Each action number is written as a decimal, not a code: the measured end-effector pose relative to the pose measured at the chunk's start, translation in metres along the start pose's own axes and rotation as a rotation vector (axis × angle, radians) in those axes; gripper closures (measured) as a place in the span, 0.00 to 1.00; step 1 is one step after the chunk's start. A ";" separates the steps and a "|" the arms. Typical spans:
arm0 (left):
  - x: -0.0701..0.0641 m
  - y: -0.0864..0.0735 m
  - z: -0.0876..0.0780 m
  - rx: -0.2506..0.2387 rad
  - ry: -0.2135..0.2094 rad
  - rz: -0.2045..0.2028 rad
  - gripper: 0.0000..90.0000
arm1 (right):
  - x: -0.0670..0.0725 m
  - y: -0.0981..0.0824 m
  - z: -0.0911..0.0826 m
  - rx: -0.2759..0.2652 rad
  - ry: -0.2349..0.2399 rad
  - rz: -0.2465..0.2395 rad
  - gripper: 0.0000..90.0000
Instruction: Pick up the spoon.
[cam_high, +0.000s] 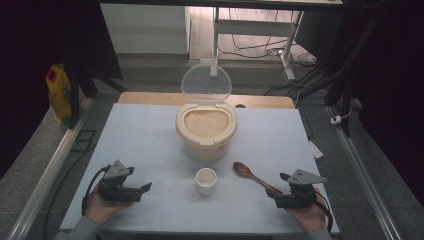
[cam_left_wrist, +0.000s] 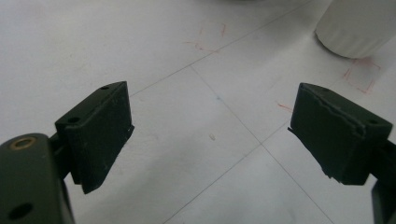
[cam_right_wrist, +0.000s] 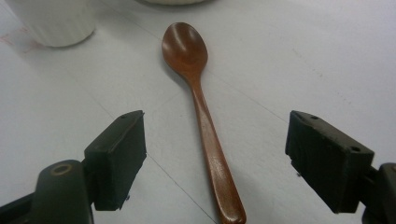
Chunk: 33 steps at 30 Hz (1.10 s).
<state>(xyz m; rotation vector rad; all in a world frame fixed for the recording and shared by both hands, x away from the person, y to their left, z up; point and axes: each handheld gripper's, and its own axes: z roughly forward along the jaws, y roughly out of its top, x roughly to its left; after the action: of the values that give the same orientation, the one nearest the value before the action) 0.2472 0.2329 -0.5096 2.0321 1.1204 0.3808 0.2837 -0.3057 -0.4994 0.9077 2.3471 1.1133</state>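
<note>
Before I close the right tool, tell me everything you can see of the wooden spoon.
The wooden spoon is one piece of glossy reddish-brown wood, with an oval bowl and a slim handle that widens slightly at its rounded end. It lies flat on the white table, bowl up, bowl end toward the rice container, to the right of the small white cup. It looks clean and empty. The handle runs between the open jaws of the right tool, neither of which touches it.

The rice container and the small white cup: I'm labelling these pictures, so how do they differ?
The rice container is large, cream, full of rice, its clear lid raised; the small white cup is far smaller, white, lidless and looks empty. The container is farther back, the cup nearer the grippers. Both are round and upright.
</note>
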 end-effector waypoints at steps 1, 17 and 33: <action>0.000 0.000 0.000 0.000 0.000 -0.003 0.14 | 0.000 0.000 0.000 0.001 -0.002 -0.002 0.23; 0.000 0.000 -0.001 0.015 0.000 0.003 0.13 | 0.002 0.004 -0.004 0.011 -0.008 0.002 0.26; 0.000 0.001 0.001 0.033 -0.006 -0.001 0.13 | 0.002 0.016 -0.009 0.018 -0.012 -0.009 0.25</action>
<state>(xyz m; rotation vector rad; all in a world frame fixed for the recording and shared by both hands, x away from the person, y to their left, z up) 0.2481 0.2322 -0.5099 2.0595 1.1313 0.3577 0.2836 -0.3012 -0.4812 0.9071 2.3532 1.0823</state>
